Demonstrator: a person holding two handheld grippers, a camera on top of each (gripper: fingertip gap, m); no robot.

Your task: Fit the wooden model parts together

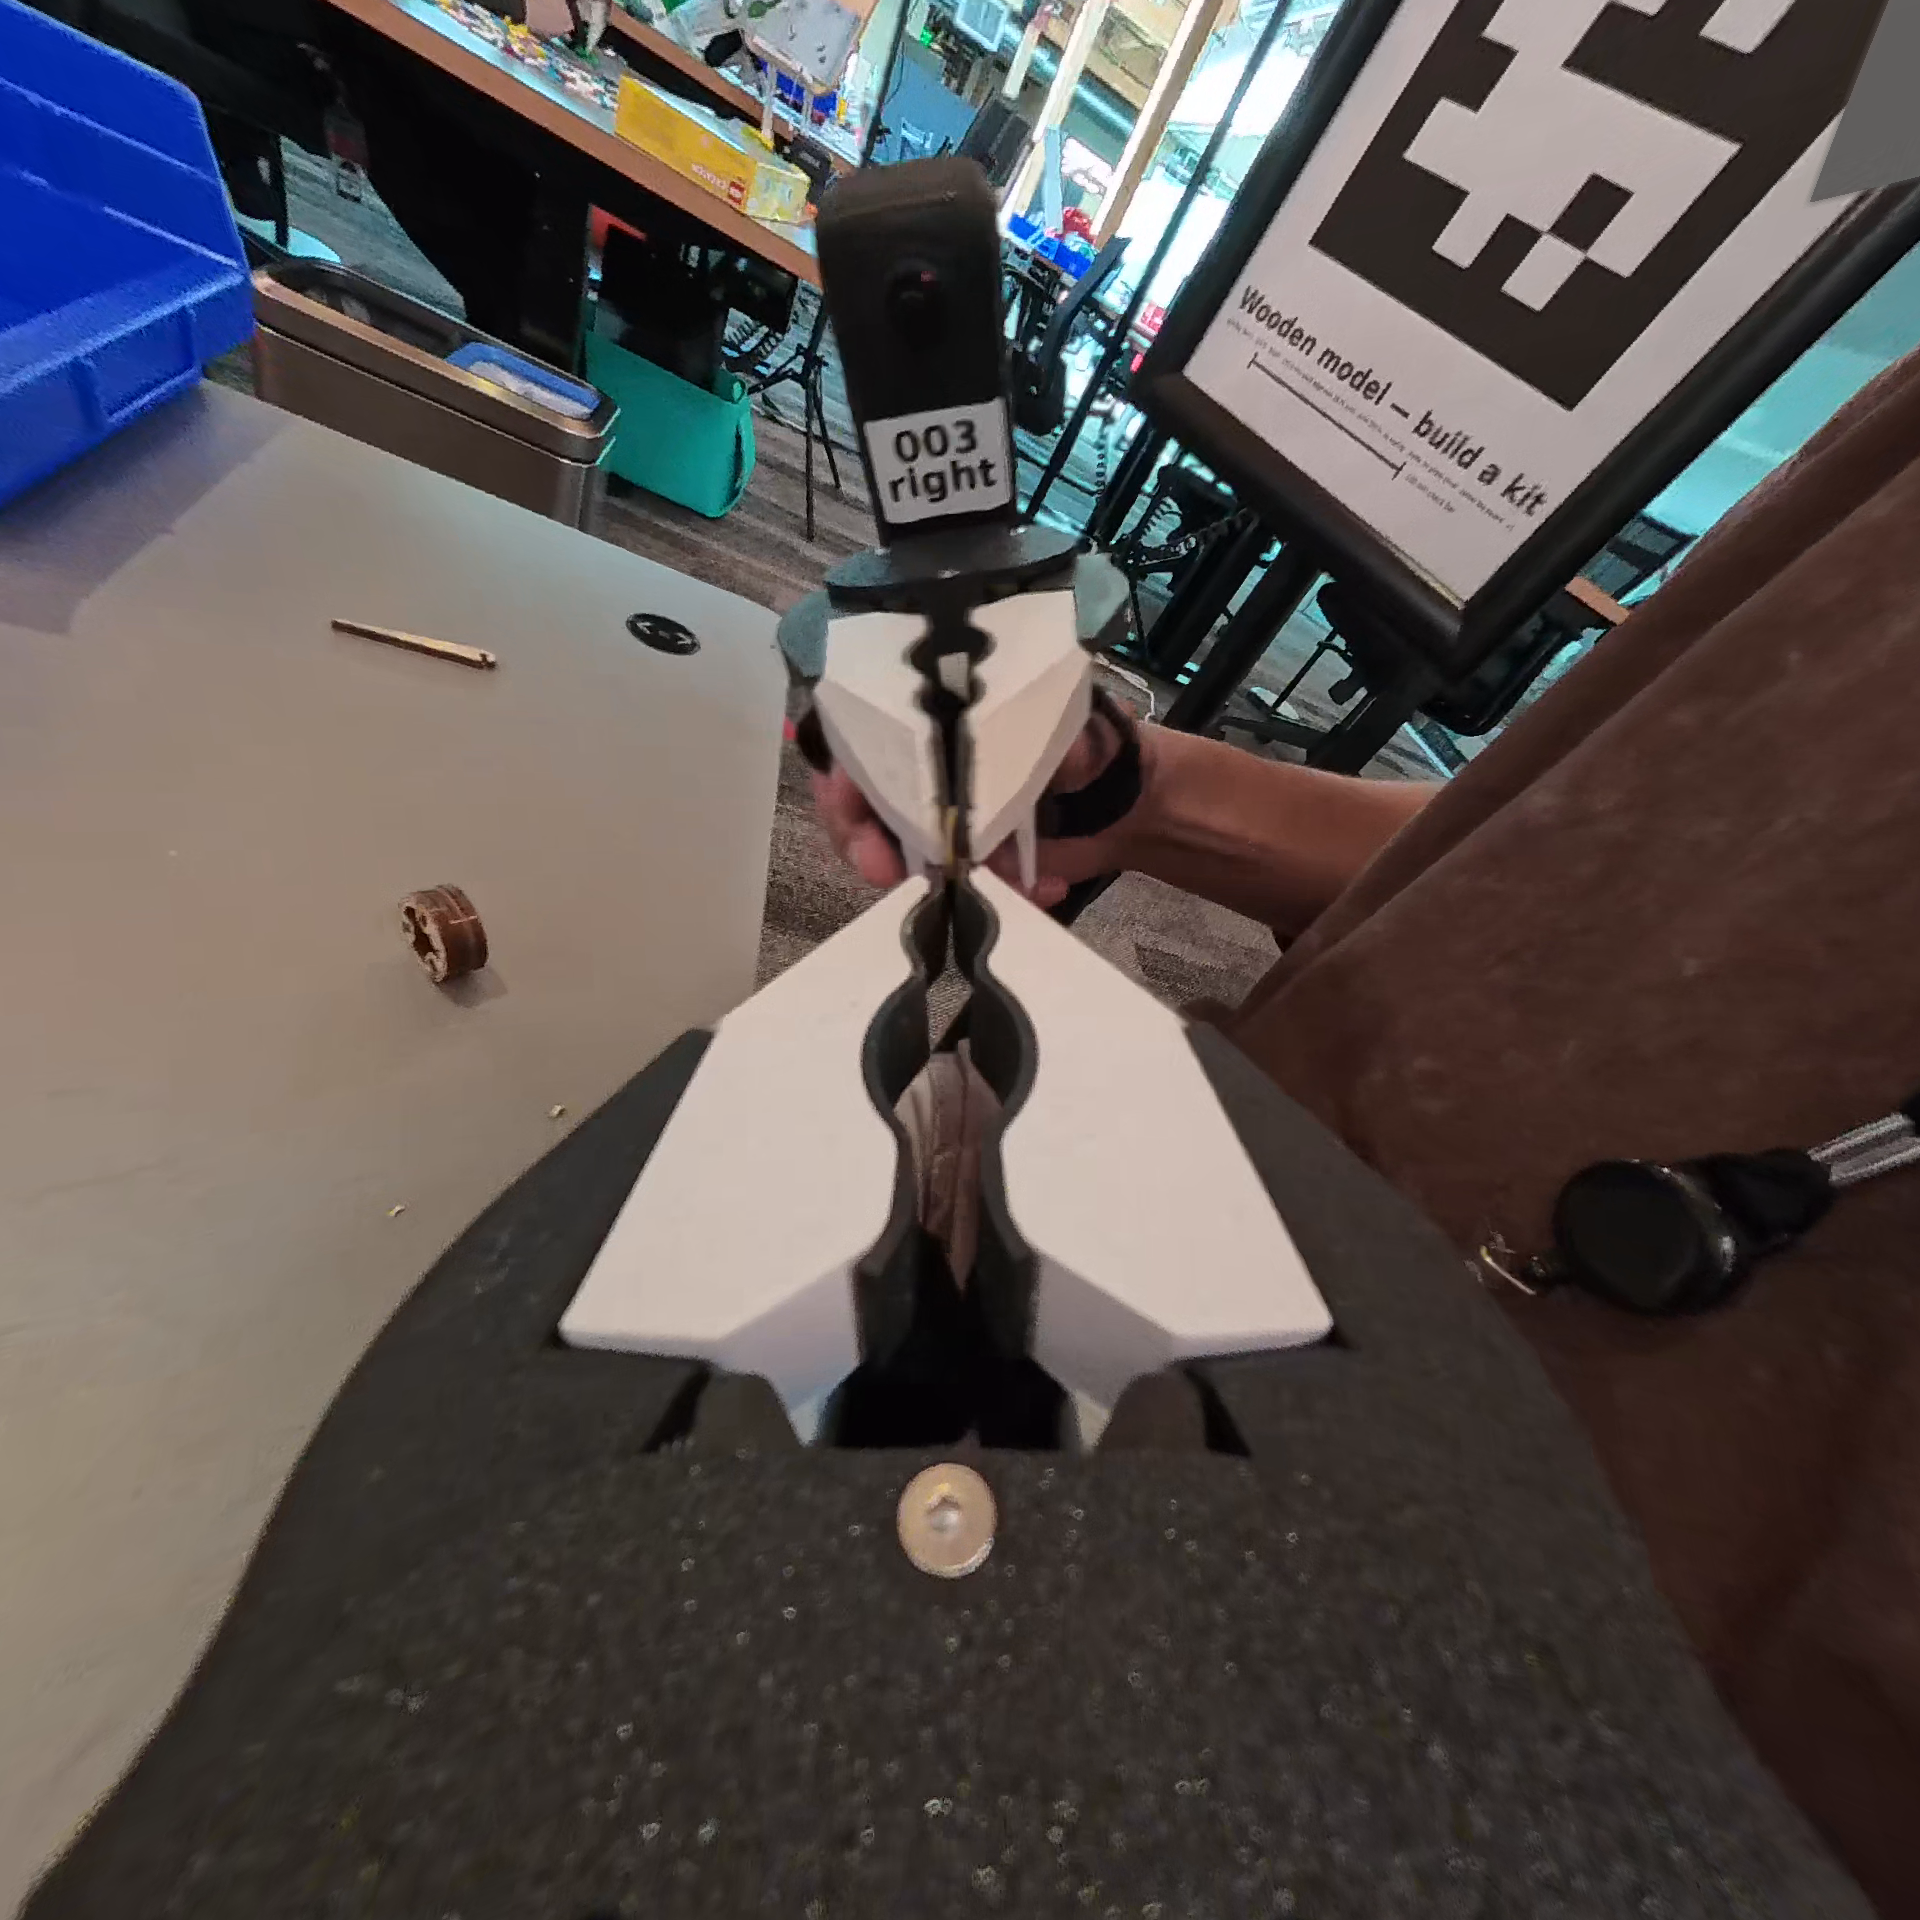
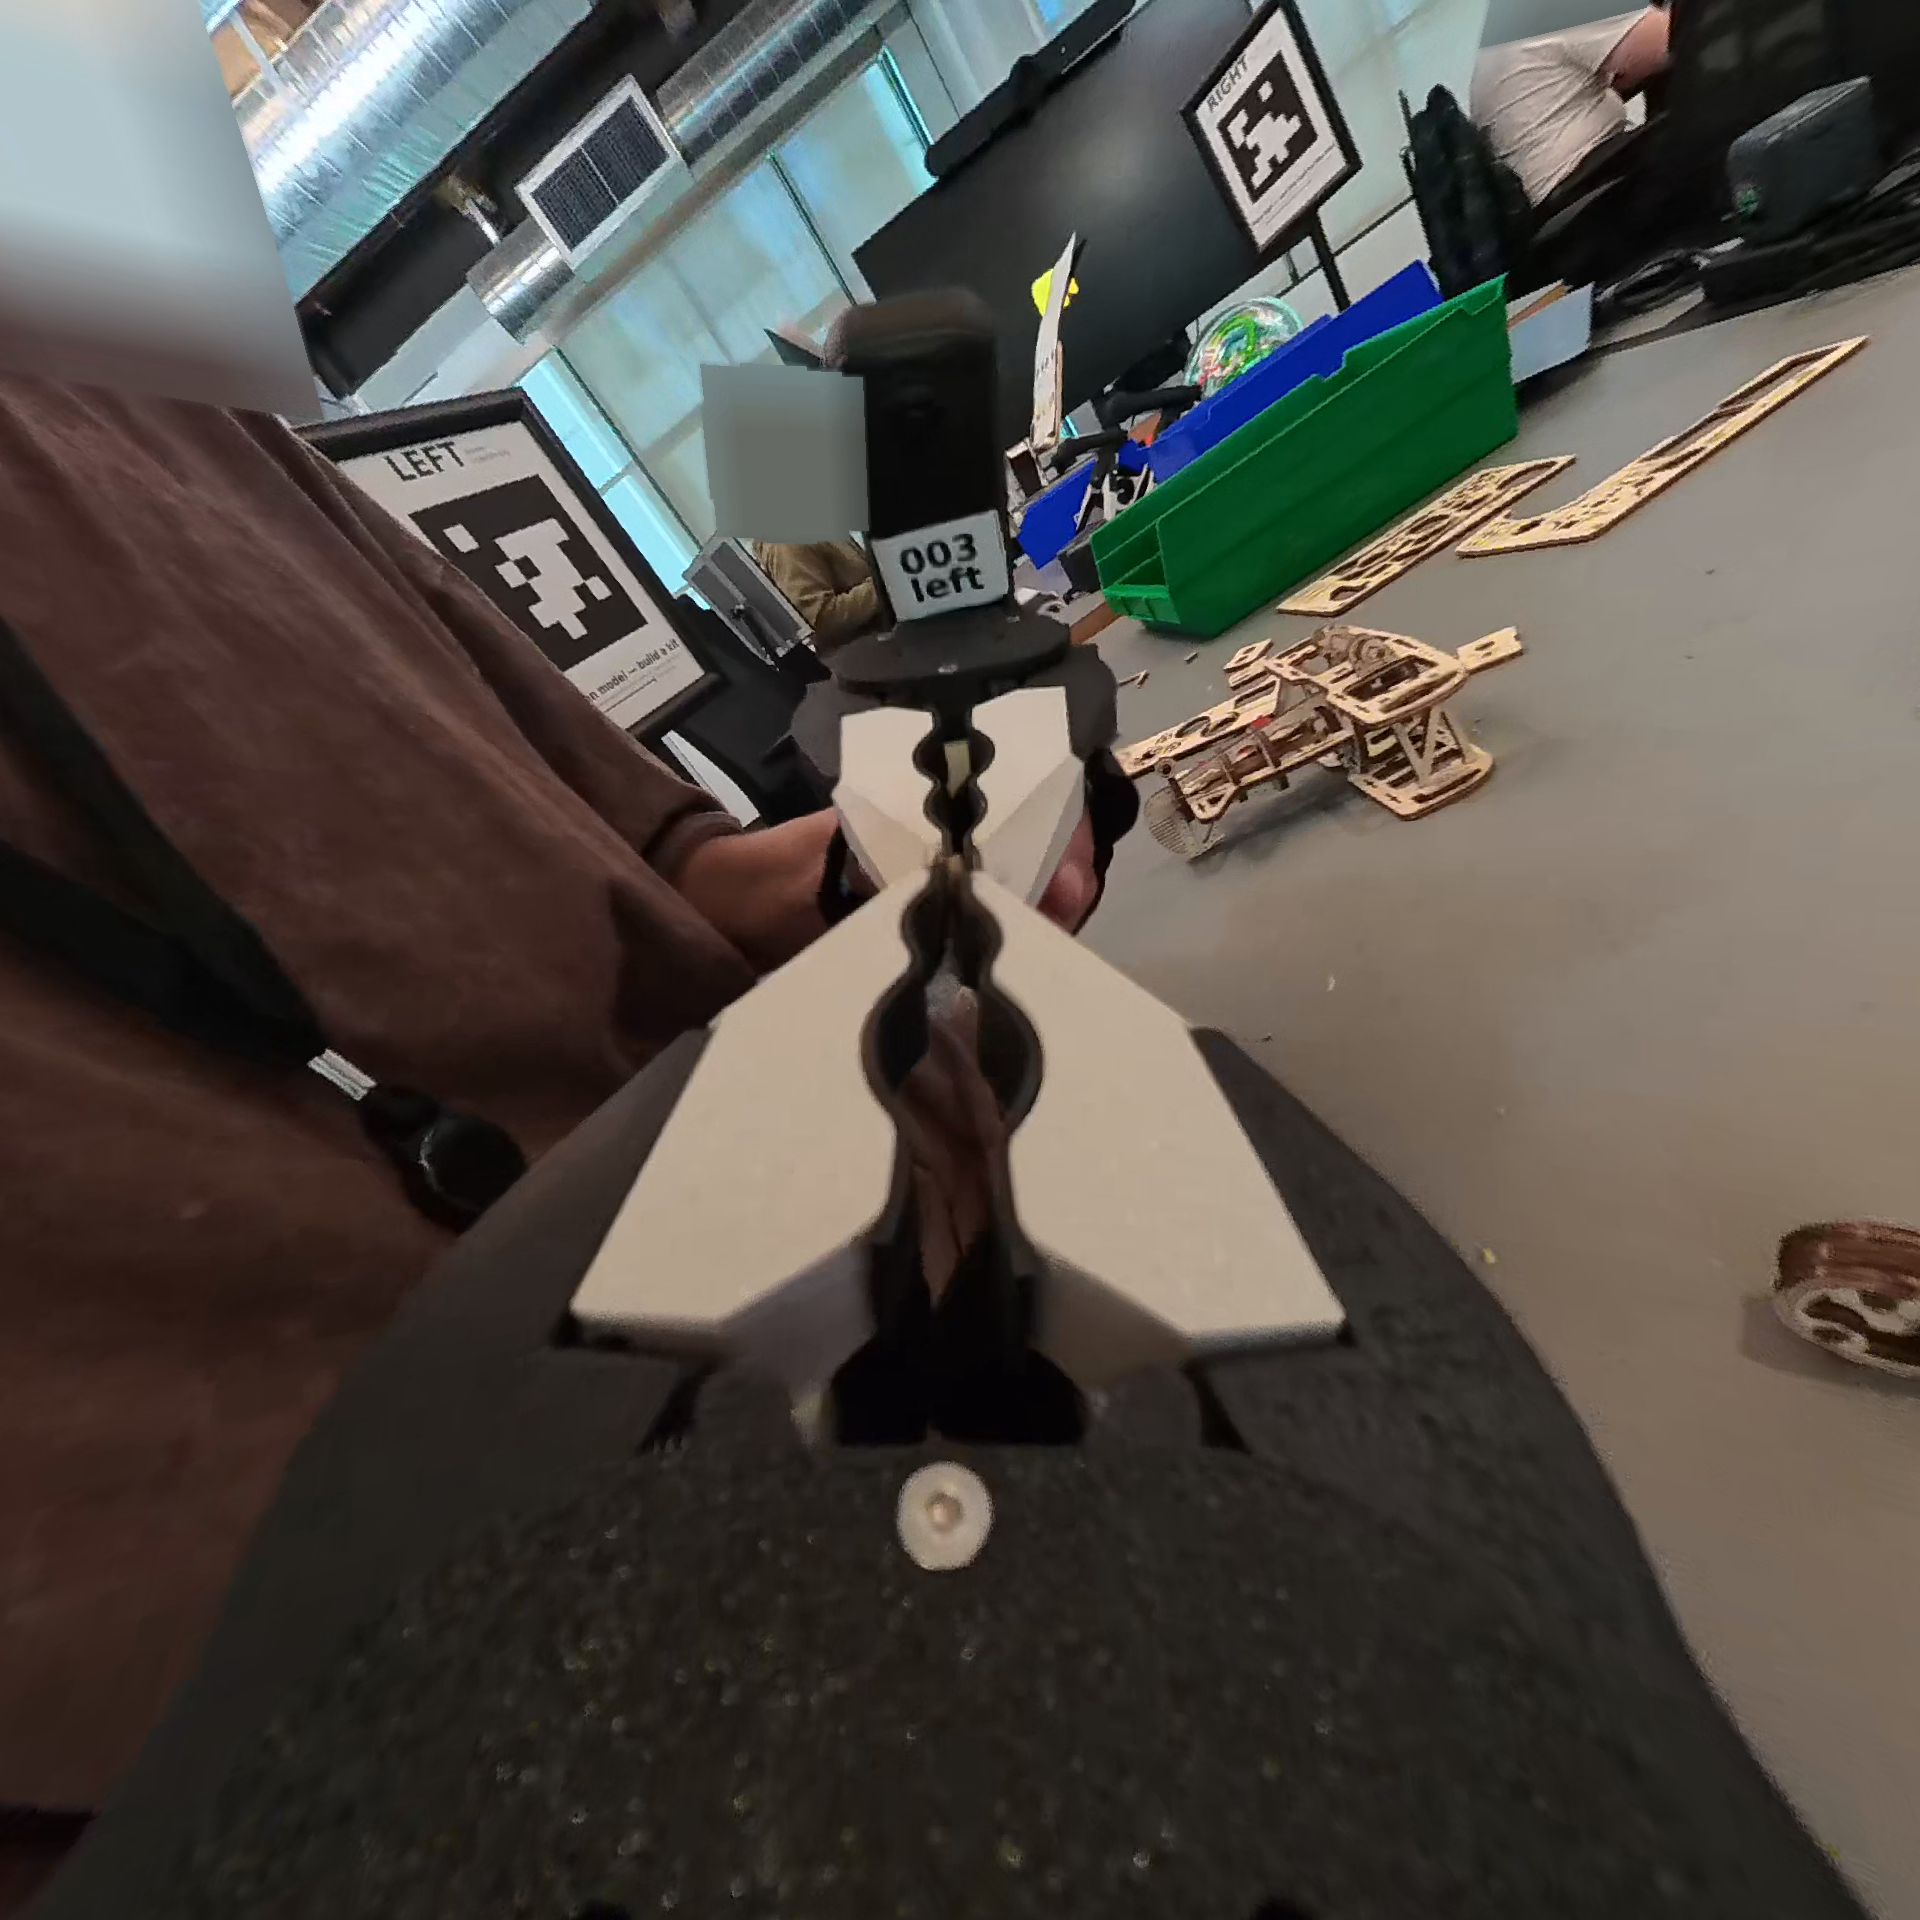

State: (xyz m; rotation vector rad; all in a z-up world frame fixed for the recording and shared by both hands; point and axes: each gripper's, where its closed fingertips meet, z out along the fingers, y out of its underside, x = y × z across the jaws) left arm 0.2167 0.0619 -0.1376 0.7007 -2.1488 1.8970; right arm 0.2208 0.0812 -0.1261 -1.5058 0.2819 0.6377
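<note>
My two grippers meet tip to tip in the air, just off the grey table's edge (image 1: 727, 831) and in front of a person in brown. My right gripper (image 2: 948, 883) is shut on a thin pale wooden piece (image 2: 948, 860), seen edge-on as a yellowish sliver (image 1: 953, 826) between its pads in the left wrist view. My left gripper (image 1: 951, 885) is shut too, its tips closed on the near end of the same piece. A round wooden wheel (image 1: 444, 932) lies on the table; it also shows in the right wrist view (image 2: 1849, 1314). A partly built wooden plane model (image 2: 1340, 727) stands farther back.
A thin wooden stick (image 1: 414, 643) lies on the table. Cut-out wooden sheets (image 2: 1434, 535) and a green bin (image 2: 1309, 499) lie behind the model. A blue bin (image 1: 94, 260) stands at the table's left. A framed marker sign (image 1: 1558, 260) stands close by. Less than 4 cm separates the two grippers' tips. Left tips and right tips are each some 15 cm from the round wooden wheel (image 1: 444, 932). The right camera catches it too, in the right wrist view (image 2: 1820, 1248).
</note>
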